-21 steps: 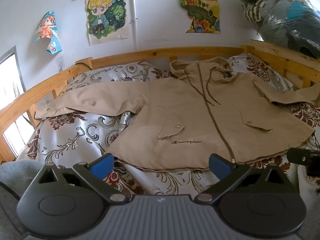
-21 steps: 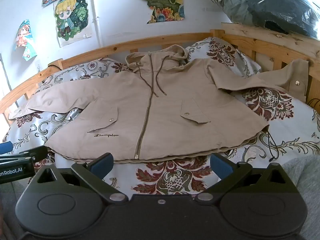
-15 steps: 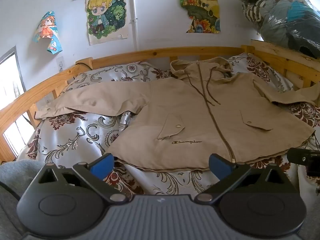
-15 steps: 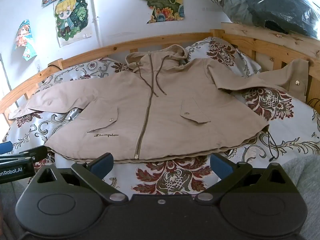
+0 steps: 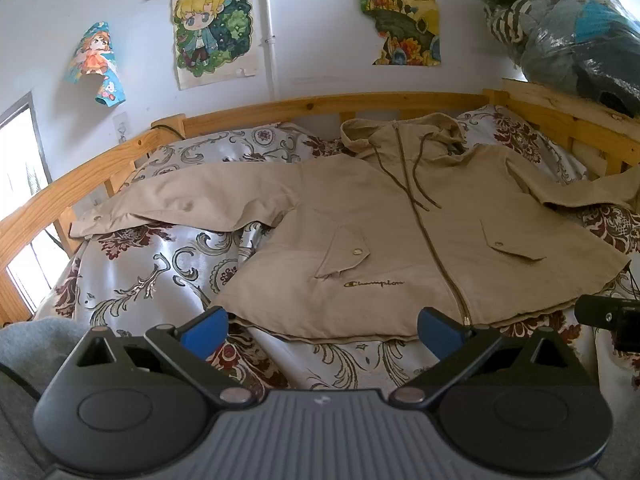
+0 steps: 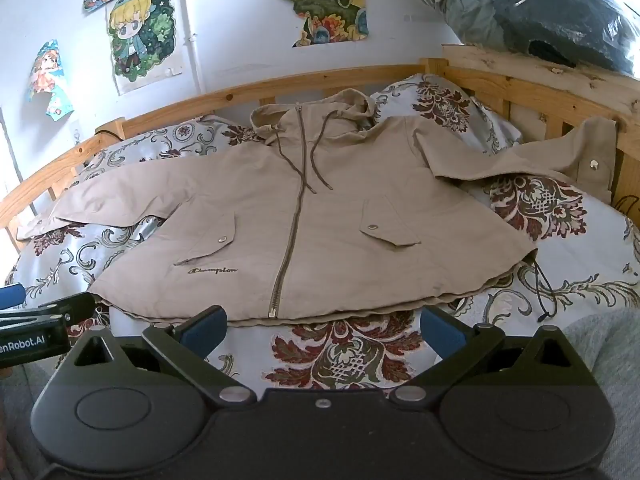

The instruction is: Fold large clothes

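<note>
On floral bedspread (image 5: 132, 280): tan hooded jacket (image 5: 400, 240), zipped, sleeves outspread.

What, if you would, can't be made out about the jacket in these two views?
- Jacket back: hidden underneath, both views.
- Left sleeve cuff: too small in the right view.
- Right sleeve cuff: cut off by the edge of the left view.
- Hood lining: folded out of sight.

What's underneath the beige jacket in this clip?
The beige jacket lies spread flat, zipped, on a floral bedspread, its hood on a matching pillow. The bedding directly beneath it is covered.
</note>
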Demonstrator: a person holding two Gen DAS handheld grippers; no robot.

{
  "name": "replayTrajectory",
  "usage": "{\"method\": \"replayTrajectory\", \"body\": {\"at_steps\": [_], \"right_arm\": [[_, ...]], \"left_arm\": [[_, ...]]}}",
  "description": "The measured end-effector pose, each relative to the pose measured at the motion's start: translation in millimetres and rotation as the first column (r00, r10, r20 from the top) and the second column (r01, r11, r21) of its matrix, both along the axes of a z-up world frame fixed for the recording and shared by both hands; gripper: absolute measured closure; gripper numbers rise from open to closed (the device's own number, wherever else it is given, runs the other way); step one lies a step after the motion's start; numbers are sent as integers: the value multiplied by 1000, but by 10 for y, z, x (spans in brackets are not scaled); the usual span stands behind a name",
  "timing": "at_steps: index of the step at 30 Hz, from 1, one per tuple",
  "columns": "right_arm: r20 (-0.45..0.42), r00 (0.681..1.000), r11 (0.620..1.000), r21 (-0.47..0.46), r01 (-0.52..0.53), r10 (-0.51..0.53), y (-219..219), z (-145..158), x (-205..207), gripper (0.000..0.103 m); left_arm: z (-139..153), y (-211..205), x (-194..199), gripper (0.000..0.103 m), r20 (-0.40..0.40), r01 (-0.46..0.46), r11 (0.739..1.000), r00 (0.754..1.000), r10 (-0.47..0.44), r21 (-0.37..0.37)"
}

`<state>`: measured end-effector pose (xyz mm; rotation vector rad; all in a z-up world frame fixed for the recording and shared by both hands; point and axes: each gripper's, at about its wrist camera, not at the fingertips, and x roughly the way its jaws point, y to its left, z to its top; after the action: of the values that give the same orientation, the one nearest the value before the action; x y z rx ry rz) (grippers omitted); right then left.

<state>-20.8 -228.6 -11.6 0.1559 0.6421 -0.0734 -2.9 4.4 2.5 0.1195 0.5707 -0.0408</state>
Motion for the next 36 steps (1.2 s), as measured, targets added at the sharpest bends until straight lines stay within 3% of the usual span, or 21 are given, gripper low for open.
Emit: {"method": "replayTrajectory", "body": {"at_steps": [36], "right_arm": [[2, 1000, 1000, 4, -1, 1, -4, -9, -1, 1]], "left_arm": [[-16, -41, 25, 1, -2, 0, 1000, 1000, 0, 10]]}}
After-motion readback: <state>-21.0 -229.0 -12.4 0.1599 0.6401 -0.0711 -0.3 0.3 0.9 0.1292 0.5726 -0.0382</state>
